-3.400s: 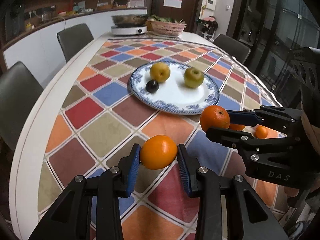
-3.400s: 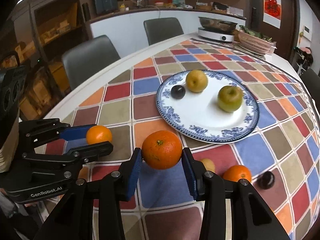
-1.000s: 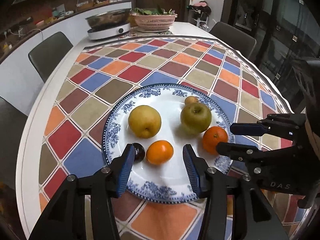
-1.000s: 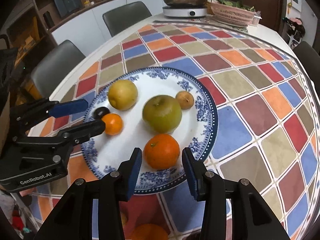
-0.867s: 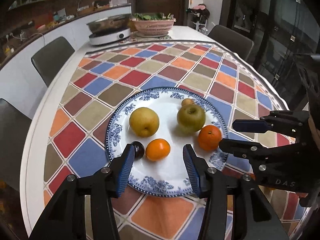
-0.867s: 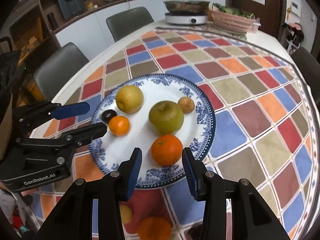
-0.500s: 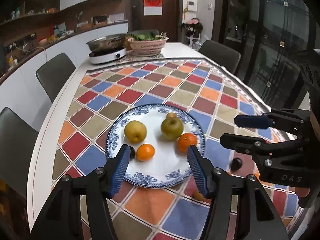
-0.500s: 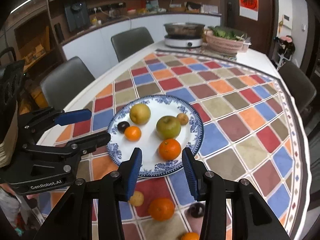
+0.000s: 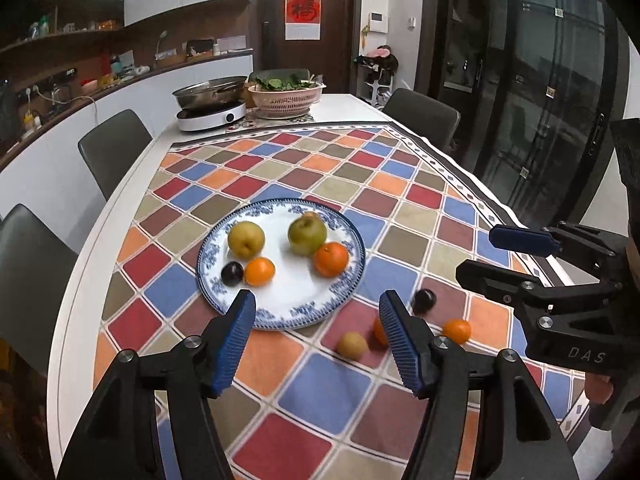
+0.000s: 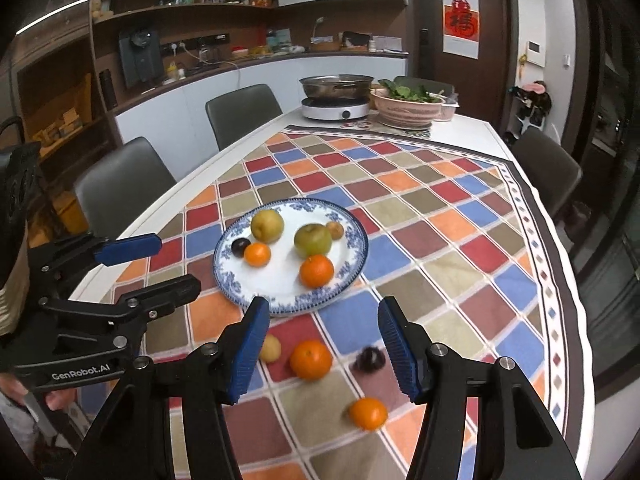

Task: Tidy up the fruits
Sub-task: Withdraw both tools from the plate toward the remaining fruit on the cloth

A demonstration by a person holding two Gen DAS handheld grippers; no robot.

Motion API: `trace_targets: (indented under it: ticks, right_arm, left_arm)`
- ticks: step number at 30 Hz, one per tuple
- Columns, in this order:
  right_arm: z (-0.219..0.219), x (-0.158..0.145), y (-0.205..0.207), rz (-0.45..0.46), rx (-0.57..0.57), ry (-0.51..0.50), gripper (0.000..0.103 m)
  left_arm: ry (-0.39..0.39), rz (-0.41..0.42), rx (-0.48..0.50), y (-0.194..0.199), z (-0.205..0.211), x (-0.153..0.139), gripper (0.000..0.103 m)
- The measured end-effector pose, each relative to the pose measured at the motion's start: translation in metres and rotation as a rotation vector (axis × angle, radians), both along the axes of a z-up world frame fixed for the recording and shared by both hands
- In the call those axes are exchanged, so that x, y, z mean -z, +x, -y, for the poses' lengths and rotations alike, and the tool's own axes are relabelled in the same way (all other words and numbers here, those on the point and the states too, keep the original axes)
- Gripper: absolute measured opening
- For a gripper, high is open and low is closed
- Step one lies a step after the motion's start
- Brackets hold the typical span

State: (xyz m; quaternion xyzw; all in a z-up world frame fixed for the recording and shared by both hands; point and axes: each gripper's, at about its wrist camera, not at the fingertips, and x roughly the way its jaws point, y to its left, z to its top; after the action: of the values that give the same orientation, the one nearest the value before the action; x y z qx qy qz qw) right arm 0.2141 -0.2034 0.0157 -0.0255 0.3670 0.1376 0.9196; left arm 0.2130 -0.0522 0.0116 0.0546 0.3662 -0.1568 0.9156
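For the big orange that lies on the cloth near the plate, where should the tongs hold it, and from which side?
Hold the big orange across its widest middle, coming from above with the open right tongs. It is round, and the small pear sits close on its left.

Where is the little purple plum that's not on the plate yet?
In the right wrist view the dark plum lies on the tablecloth below the plate, just right of a big orange.

A home kitchen-dining room: a long dining table (image 9: 120,200) under a checkered tablecloth (image 9: 340,168), grey chairs (image 9: 114,148) around it, an induction cooker (image 9: 210,116) with a pan (image 9: 210,92), a basket of greens (image 9: 286,96), and a countertop (image 10: 256,58) beneath cluttered shelves (image 10: 180,4).
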Motion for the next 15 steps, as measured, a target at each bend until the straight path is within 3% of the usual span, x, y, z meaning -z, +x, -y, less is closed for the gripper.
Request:
trace_targets:
  ticks: [11, 15]
  right_arm:
    - [0.019, 0.027, -0.040, -0.034, 0.059, 0.020, 0.057]
    - [0.018, 0.038, -0.047, -0.036, 0.068, 0.000, 0.057]
  left_arm:
    - [0.045, -0.016, 0.022, -0.035, 0.010, 0.021, 0.065]
    - [0.035, -0.065, 0.010, -0.035, 0.009, 0.035, 0.064]
